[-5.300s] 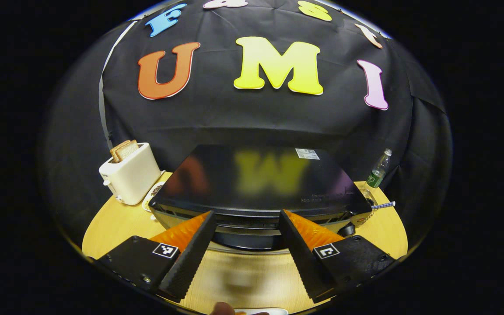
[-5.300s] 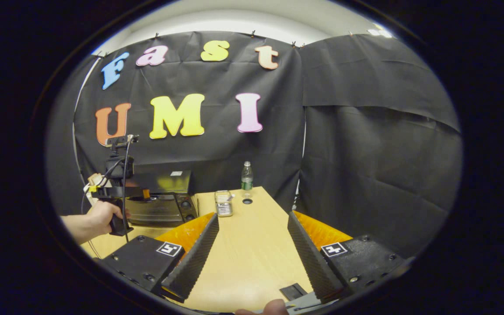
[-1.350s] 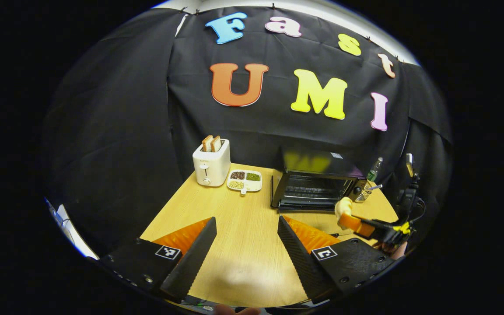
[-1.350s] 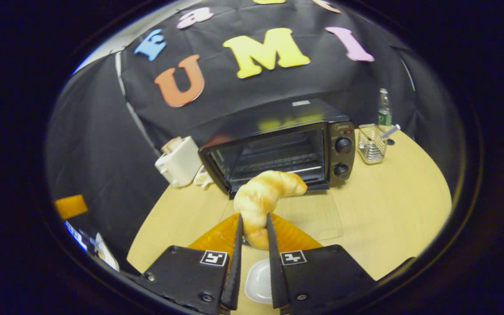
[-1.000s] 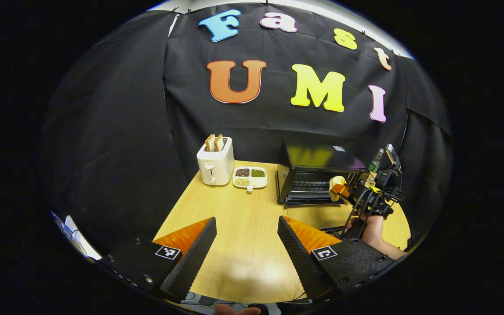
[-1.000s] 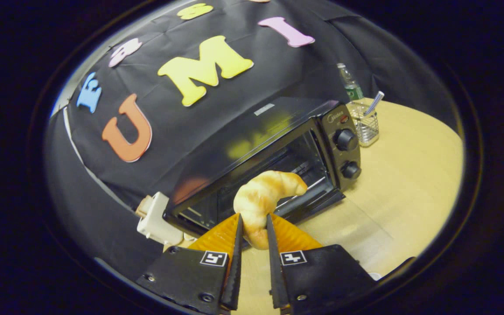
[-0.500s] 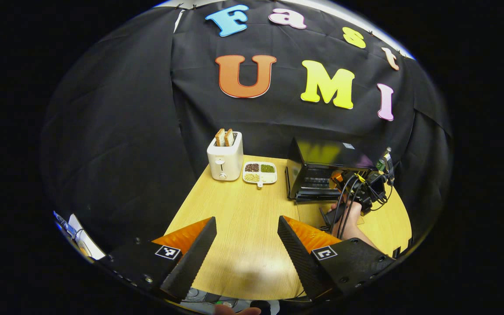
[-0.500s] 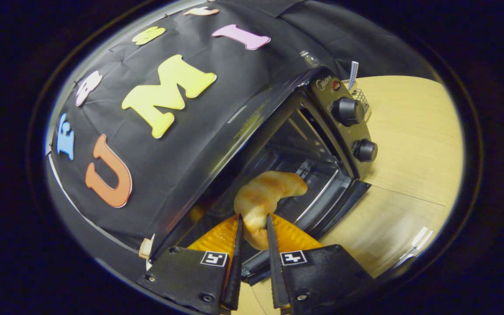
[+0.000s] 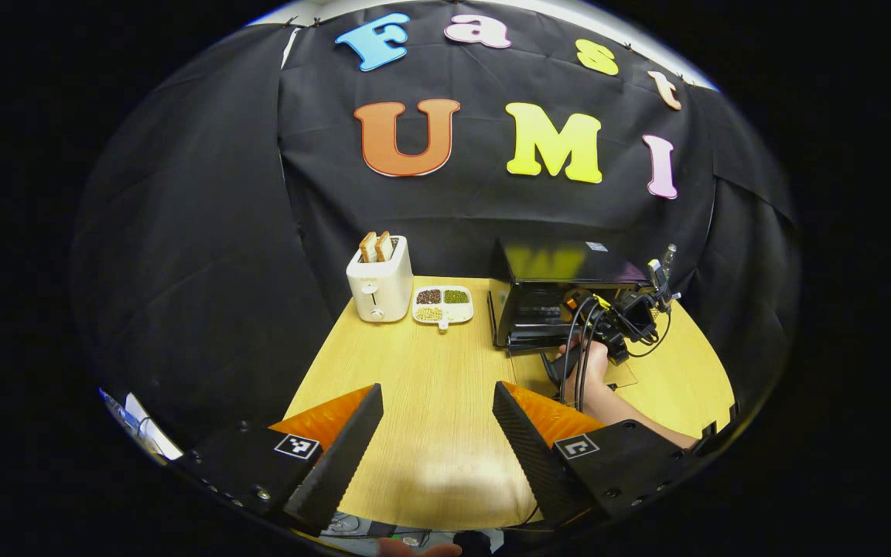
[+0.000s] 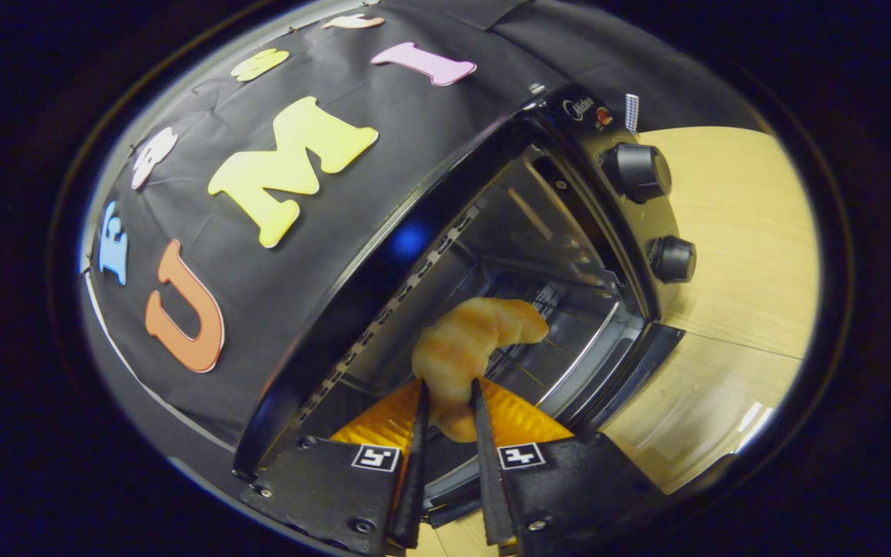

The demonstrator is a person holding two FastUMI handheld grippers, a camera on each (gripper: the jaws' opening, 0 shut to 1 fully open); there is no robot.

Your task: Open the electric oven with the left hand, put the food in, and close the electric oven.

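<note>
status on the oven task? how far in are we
Done: the oven door is open. In hand: the right gripper is shut on the croissant, whose tip is at the oven's mouth, not yet released. The left gripper is open, back over the table. Left: set the croissant down, withdraw, close the door.

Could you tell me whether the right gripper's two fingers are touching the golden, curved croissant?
Touching. In the right gripper view, the right gripper has both fingers pressed against the golden, curved croissant, held at the open black oven.

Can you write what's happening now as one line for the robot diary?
oven: open | right gripper: holding croissant at oven mouth | left gripper: open, idle
</note>
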